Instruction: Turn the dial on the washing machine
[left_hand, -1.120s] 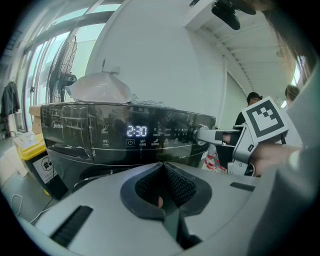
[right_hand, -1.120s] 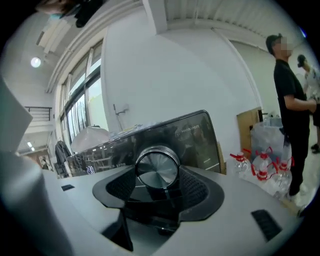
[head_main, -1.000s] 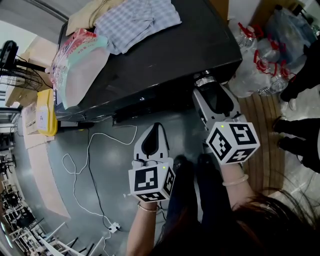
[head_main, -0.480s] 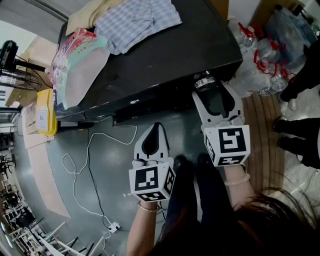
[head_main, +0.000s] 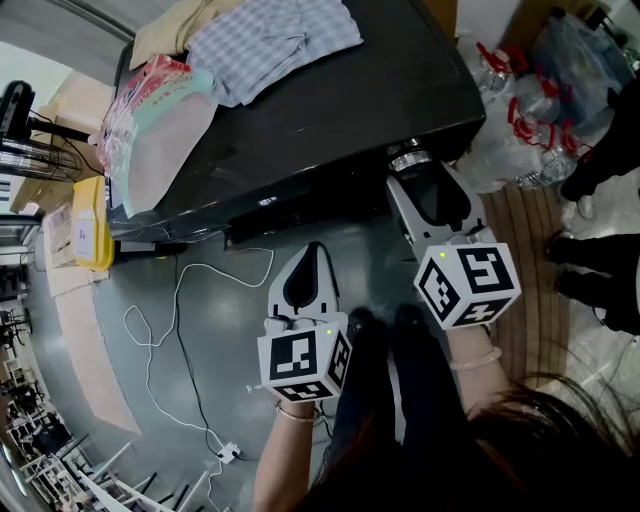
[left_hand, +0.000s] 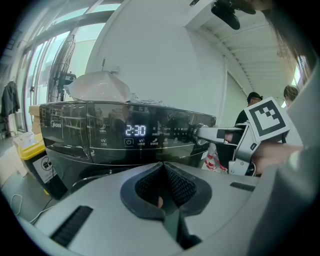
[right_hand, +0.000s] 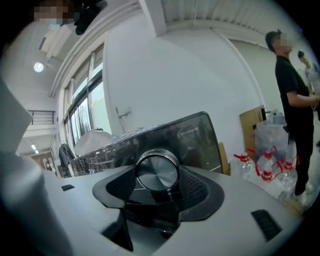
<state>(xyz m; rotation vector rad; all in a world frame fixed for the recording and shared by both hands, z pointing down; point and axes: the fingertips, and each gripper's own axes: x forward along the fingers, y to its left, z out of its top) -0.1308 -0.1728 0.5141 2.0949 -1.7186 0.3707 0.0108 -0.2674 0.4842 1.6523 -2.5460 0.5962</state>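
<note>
The dark washing machine (head_main: 330, 110) fills the top of the head view, and its silver dial (head_main: 408, 160) sits at the front right corner. My right gripper (head_main: 414, 172) is shut on the dial, one pad on each side. In the right gripper view the dial (right_hand: 157, 171) sits between the black pads (right_hand: 196, 186). My left gripper (head_main: 311, 252) hangs shut and empty below the machine's front, apart from it. In the left gripper view the lit display (left_hand: 135, 130) reads 2:30, with the dial (left_hand: 198, 134) to its right.
Checked clothes (head_main: 270, 40) and a plastic bag (head_main: 155, 120) lie on the machine's top. A yellow bin (head_main: 88, 225) stands at the left and a white cable (head_main: 180, 330) trails over the floor. Water bottles (head_main: 530, 110) and a standing person (right_hand: 295, 110) are at the right.
The right gripper rolled one way on the dial half a second ago and has rolled back to its earlier tilt. The left gripper has stayed still.
</note>
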